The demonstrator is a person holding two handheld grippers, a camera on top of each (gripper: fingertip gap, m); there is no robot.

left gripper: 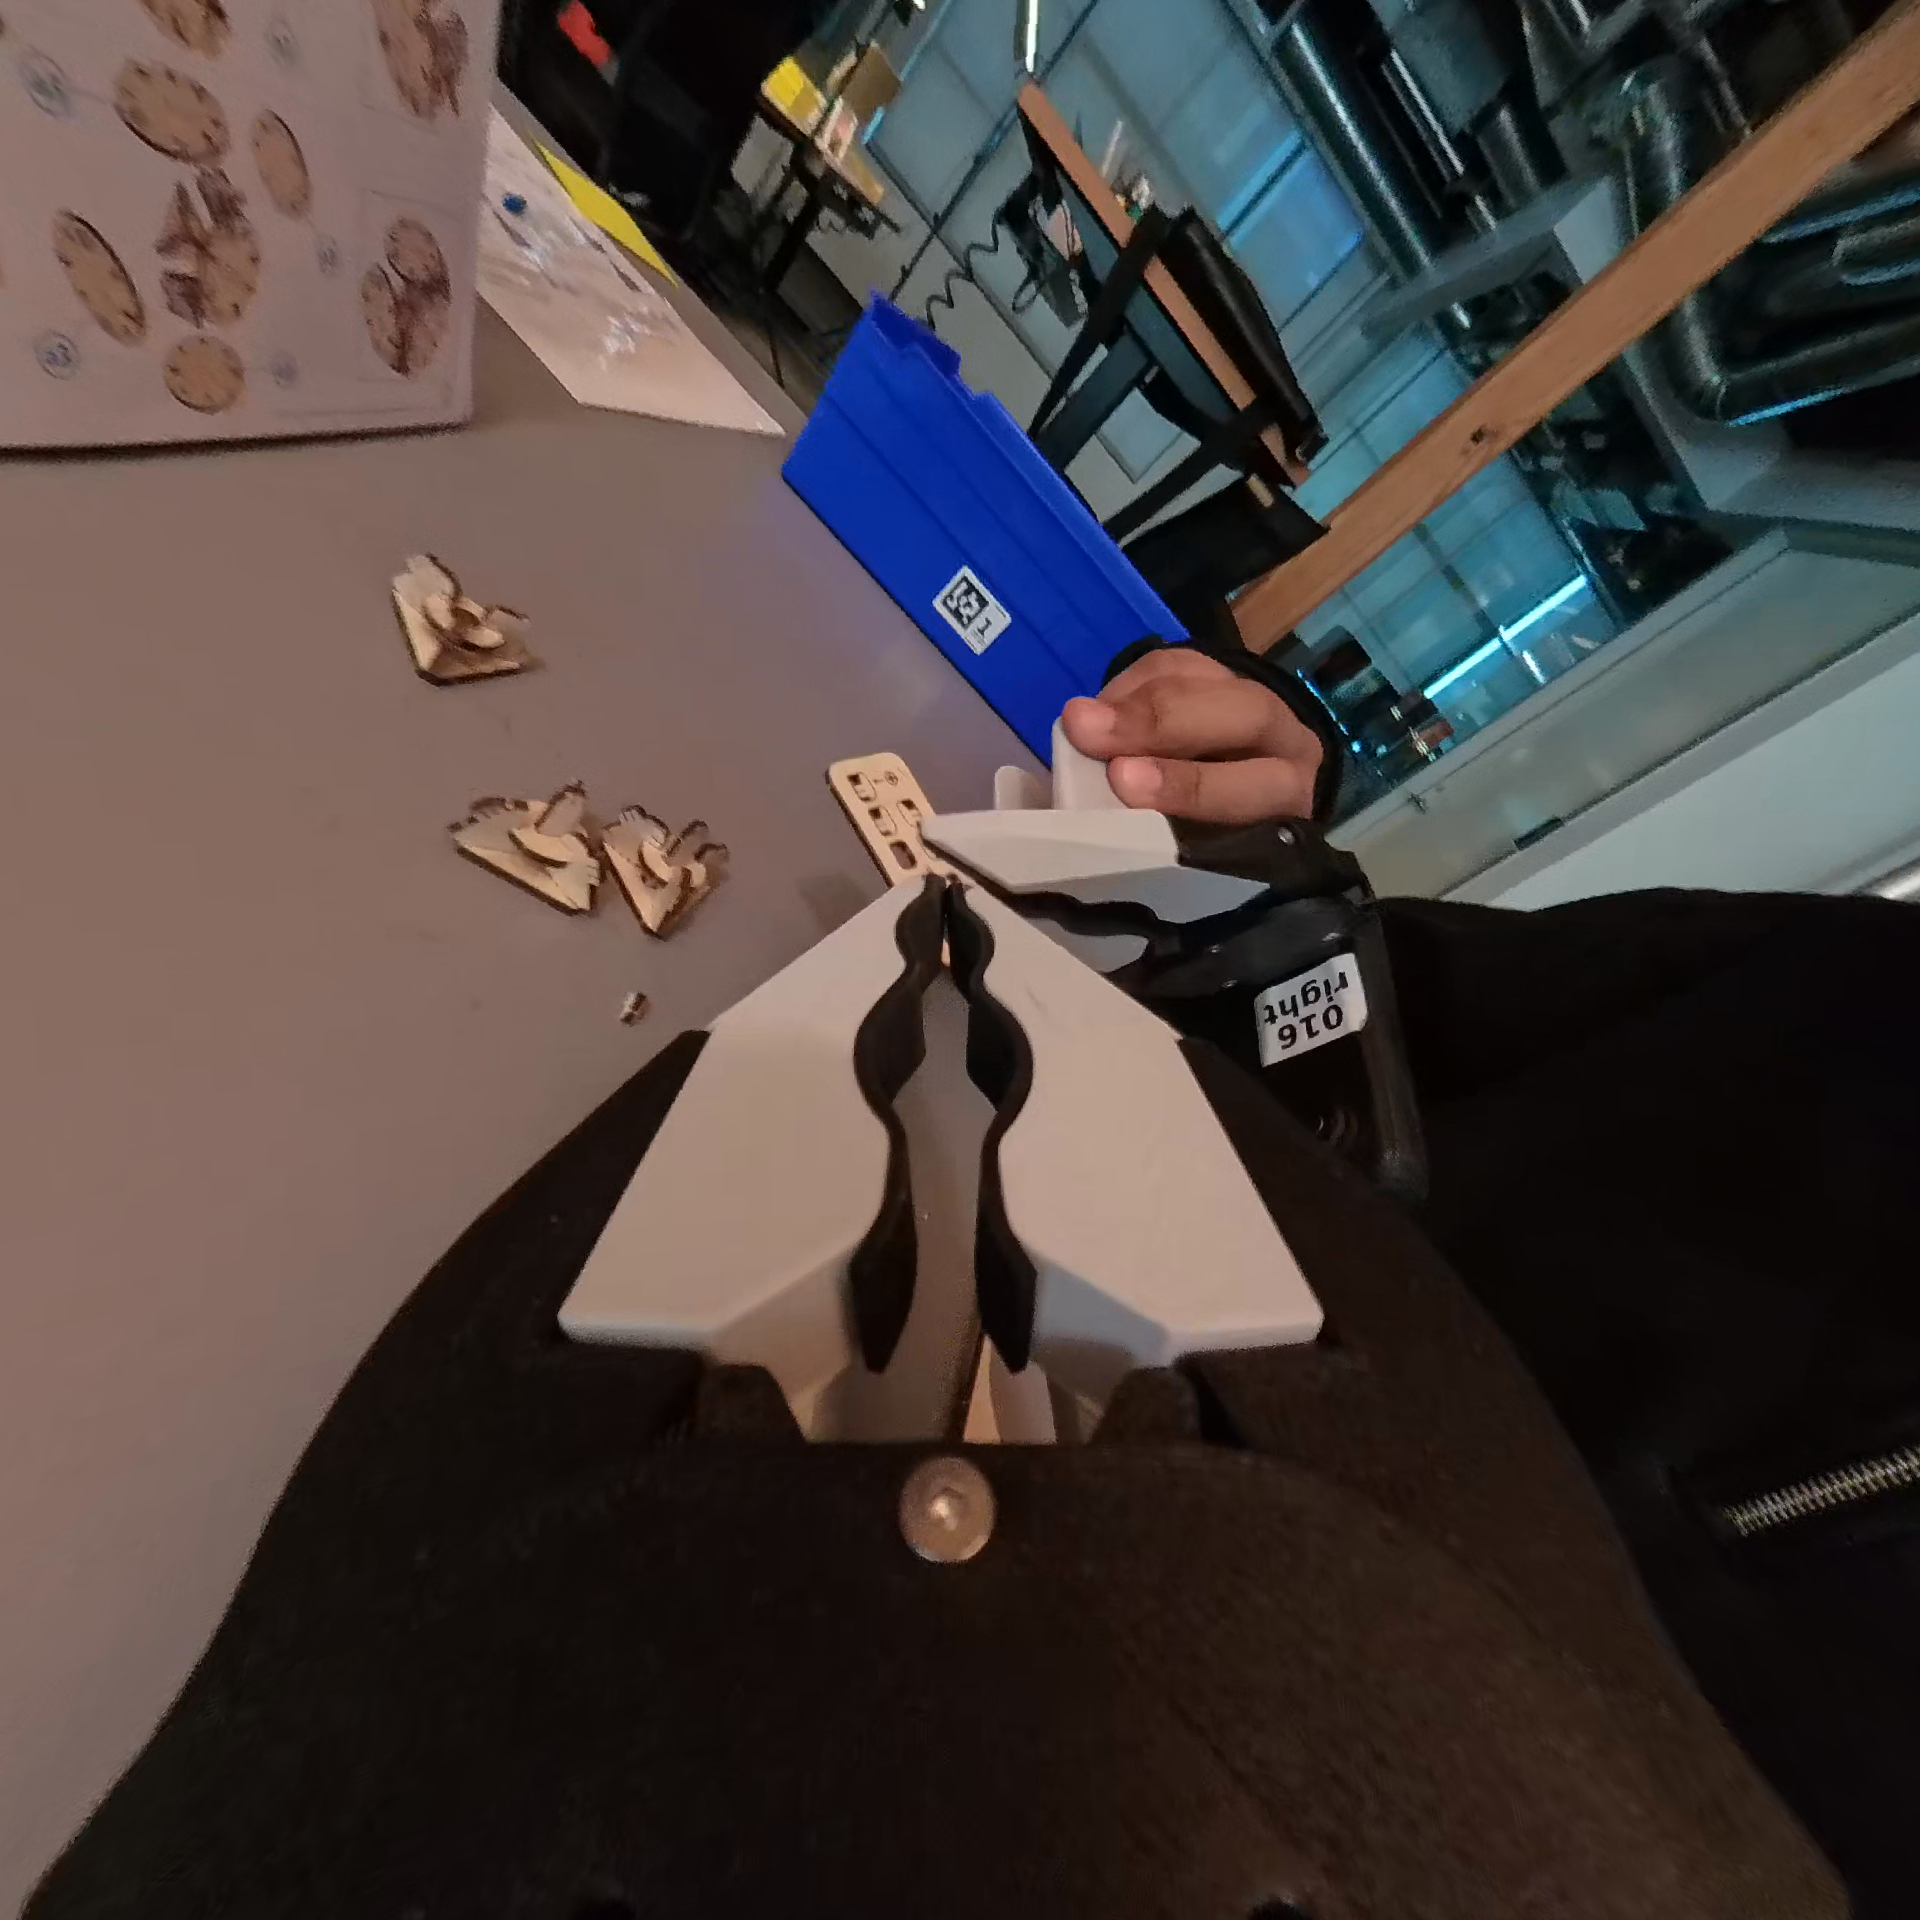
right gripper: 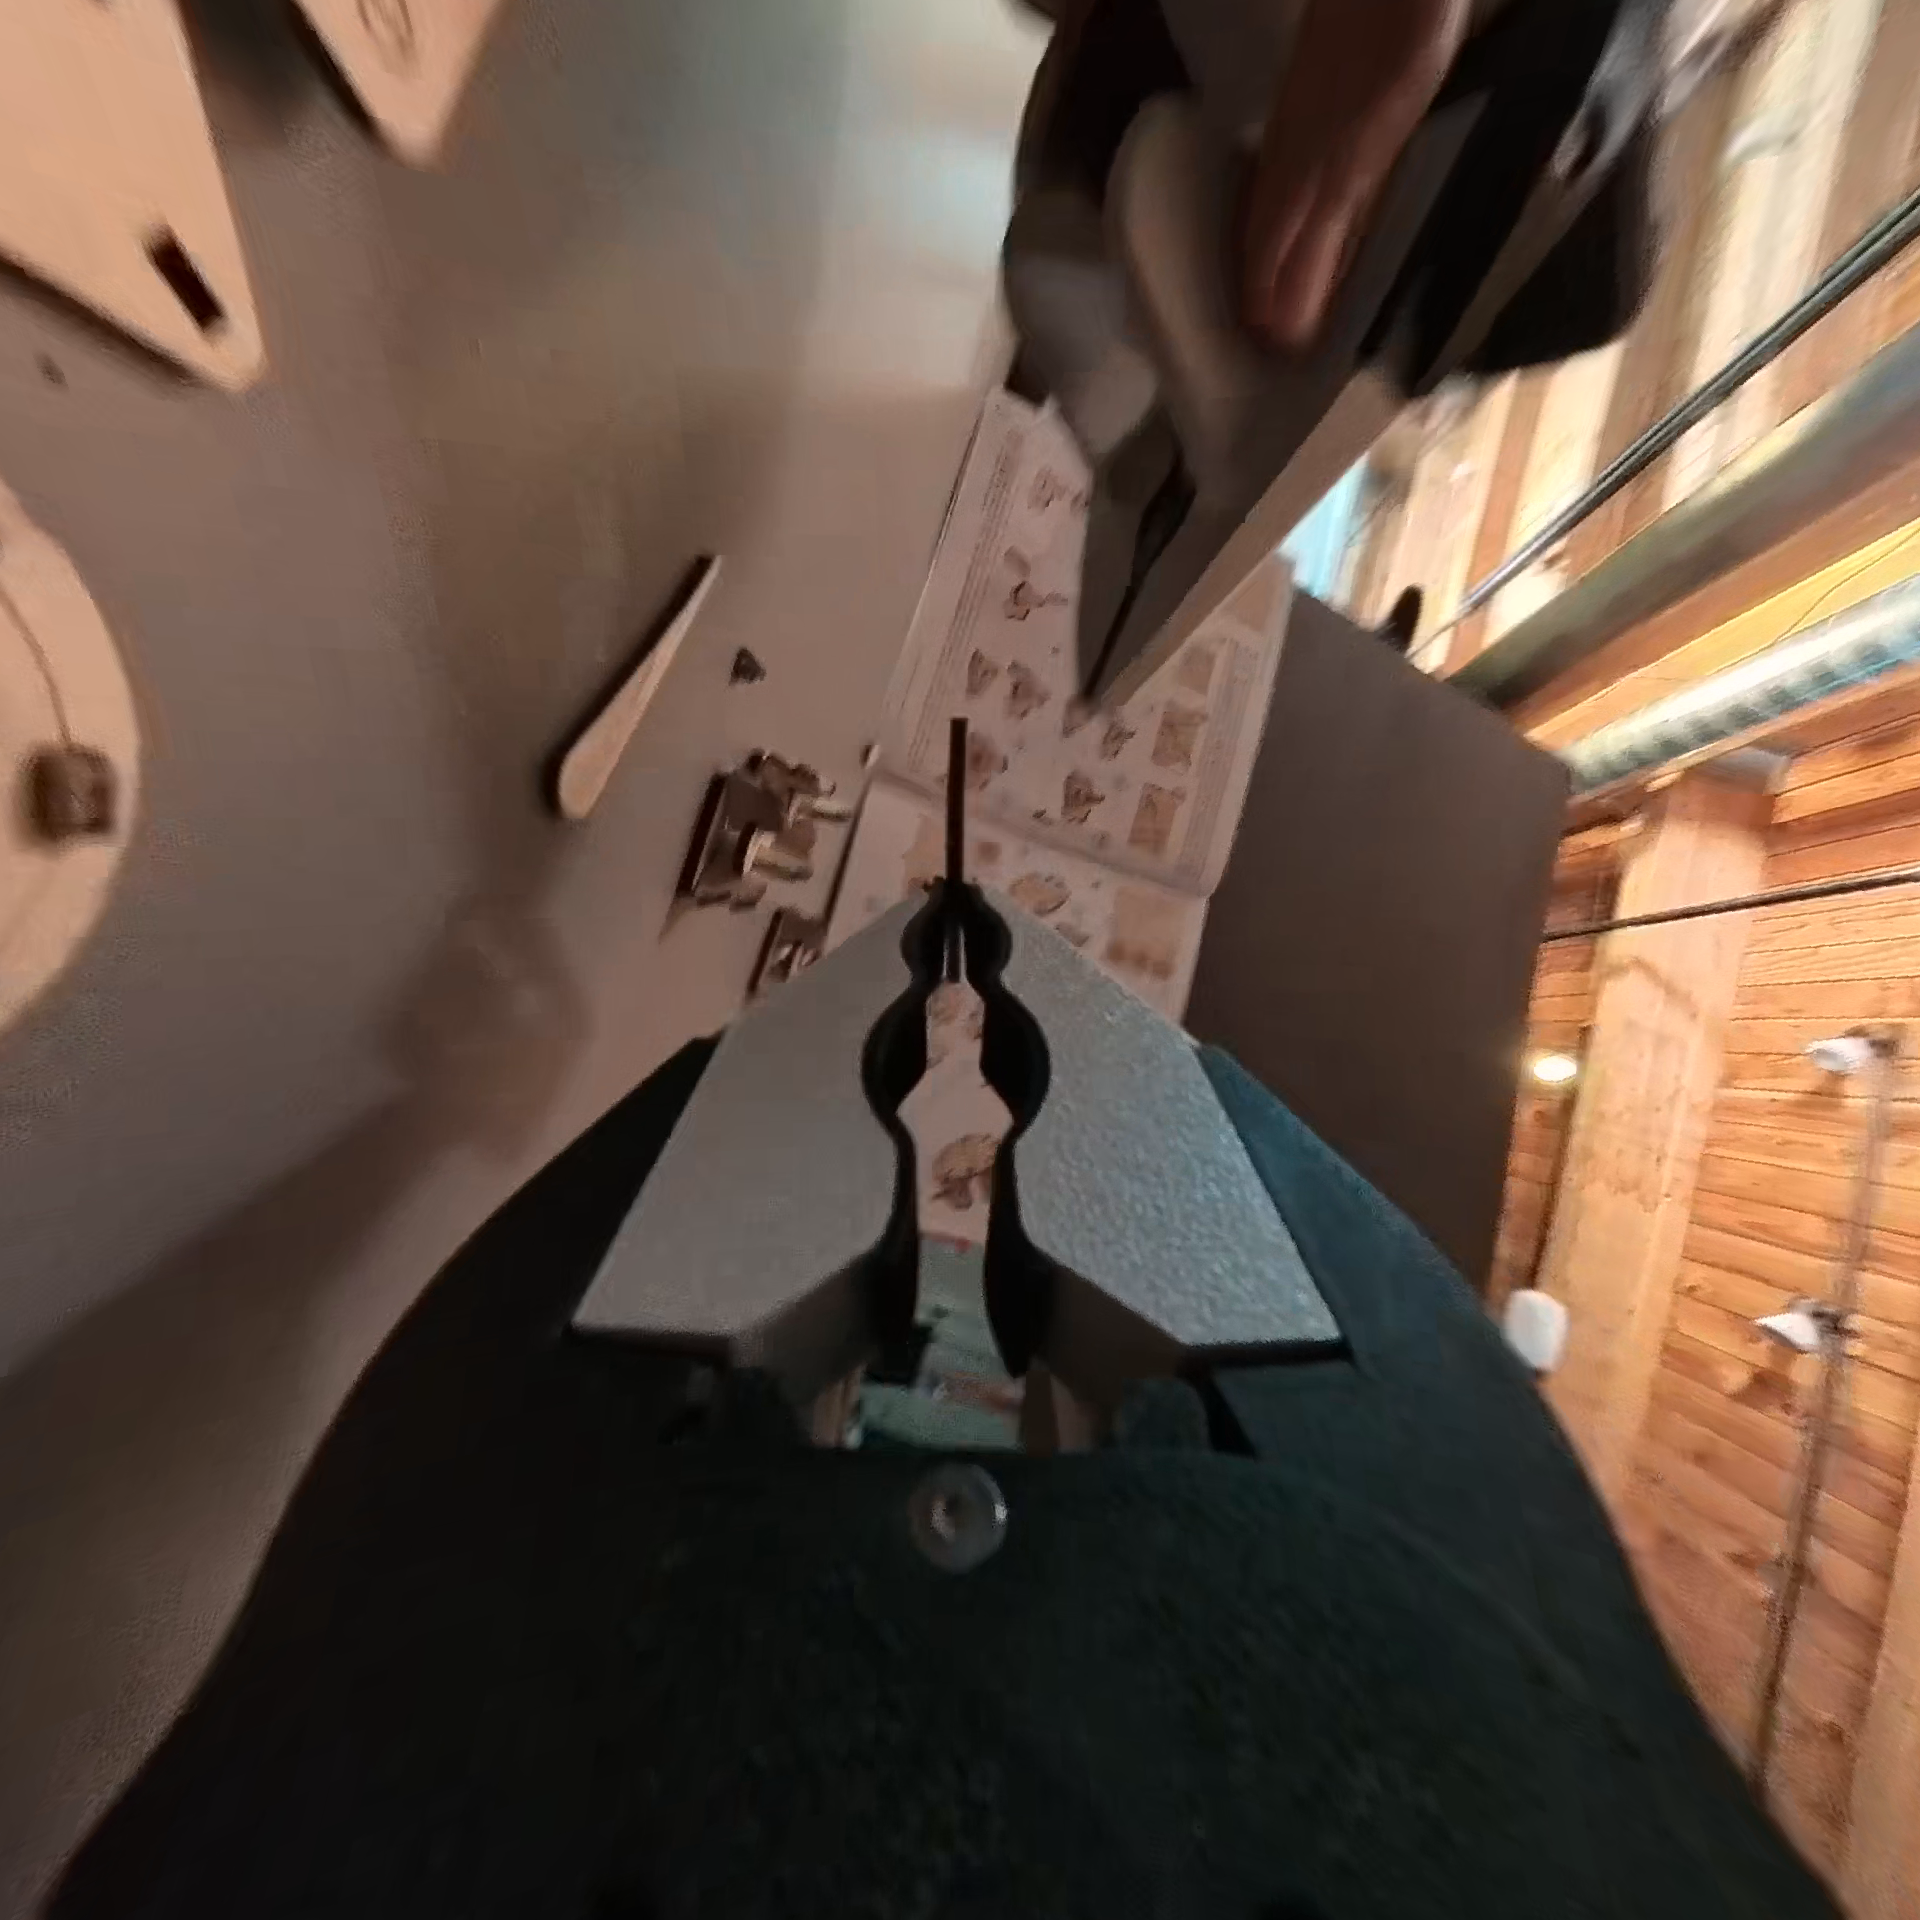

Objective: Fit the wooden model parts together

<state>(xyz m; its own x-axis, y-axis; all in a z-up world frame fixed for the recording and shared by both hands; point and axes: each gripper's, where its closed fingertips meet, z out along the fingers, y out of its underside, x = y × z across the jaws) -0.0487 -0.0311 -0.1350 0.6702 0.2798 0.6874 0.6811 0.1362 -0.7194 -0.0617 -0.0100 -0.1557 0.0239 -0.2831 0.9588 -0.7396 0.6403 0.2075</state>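
Observation:
My right gripper is shut on a thin wooden plate, which shows edge-on as a dark strip standing up from the pads. In the left wrist view the same plate is pale wood with several small cut-outs, and it sticks out of the right gripper, which a hand holds. My left gripper is shut, with its tips right below the plate's lower edge. In the right wrist view the left gripper hangs a little apart from the plate's free end.
A blue bin lies on the grey table behind the grippers. Three small wooden assemblies and a tiny loose bit lie to the left. An instruction sheet lies far left. A wooden stick lies by an open booklet. Less than 4 cm separates the two grippers' tips.

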